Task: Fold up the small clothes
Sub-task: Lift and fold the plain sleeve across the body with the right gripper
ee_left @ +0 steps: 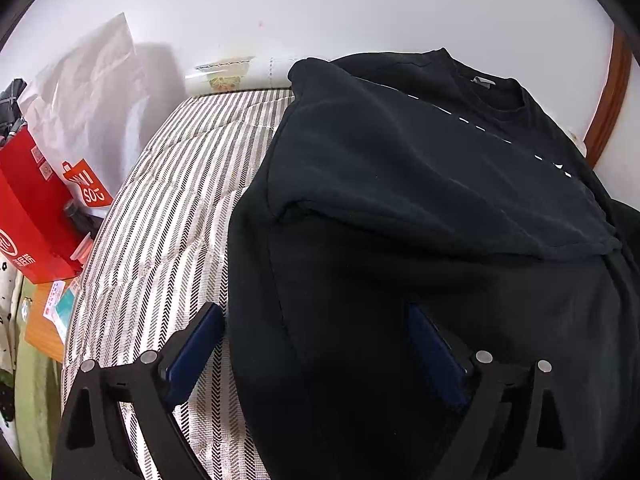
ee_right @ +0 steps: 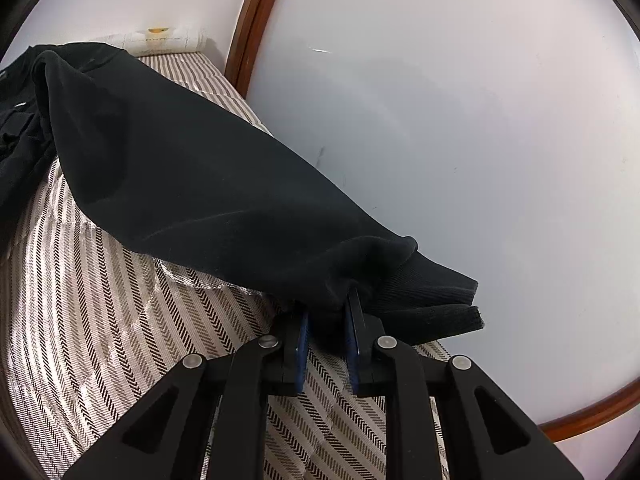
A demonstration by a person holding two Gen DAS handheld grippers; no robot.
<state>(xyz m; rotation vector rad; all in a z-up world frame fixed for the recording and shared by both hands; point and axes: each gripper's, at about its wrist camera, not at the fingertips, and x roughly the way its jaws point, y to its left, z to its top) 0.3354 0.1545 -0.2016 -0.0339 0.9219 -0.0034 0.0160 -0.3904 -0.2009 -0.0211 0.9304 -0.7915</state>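
While the right gripper (ee_right: 326, 308) is pinching the black sweatshirt's (ee_left: 420, 184) sleeve (ee_right: 208, 184) above the striped mattress (ee_left: 168, 200), the left gripper (ee_left: 316, 316) is gaping wide, empty, over its left edge.

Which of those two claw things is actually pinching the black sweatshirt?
The right gripper: its blue pads clamp the black sweatshirt's sleeve near the ribbed cuff. The left gripper is spread wide over the hem, pinching nothing.
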